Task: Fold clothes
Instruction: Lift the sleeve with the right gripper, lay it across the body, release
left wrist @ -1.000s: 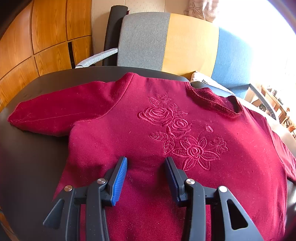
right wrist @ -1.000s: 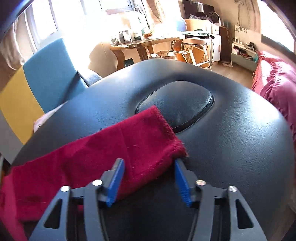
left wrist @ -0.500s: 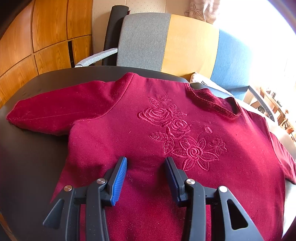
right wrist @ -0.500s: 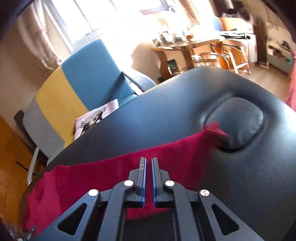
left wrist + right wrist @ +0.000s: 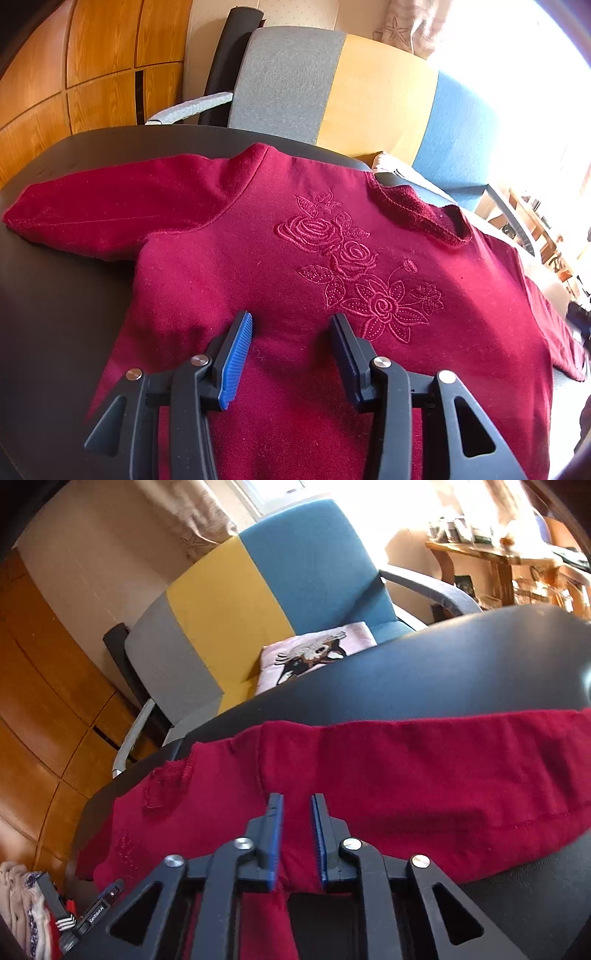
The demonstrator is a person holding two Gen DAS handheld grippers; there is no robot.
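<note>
Sweater's (image 5: 258, 258) hem behind the left gripper (image 5: 291, 354), right sleeve end (image 5: 576, 738) past the frame edge.

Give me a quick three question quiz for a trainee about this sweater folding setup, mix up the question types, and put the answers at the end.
1. True or false: the left gripper is clamped on the sweater's collar.
2. Multiple choice: the embroidery on the sweater's chest shows A) stars, B) roses and leaves, C) lettering.
3. Short answer: in the right wrist view, what lies under the right gripper, and do its pads pinch it?

Key
1. False: its jaws stand open over the lower body, well away from the collar.
2. B.
3. Red sweater cloth near the sleeve seam; the jaws have just been opening, stand narrowly apart, and nothing shows pinched between them.
</note>
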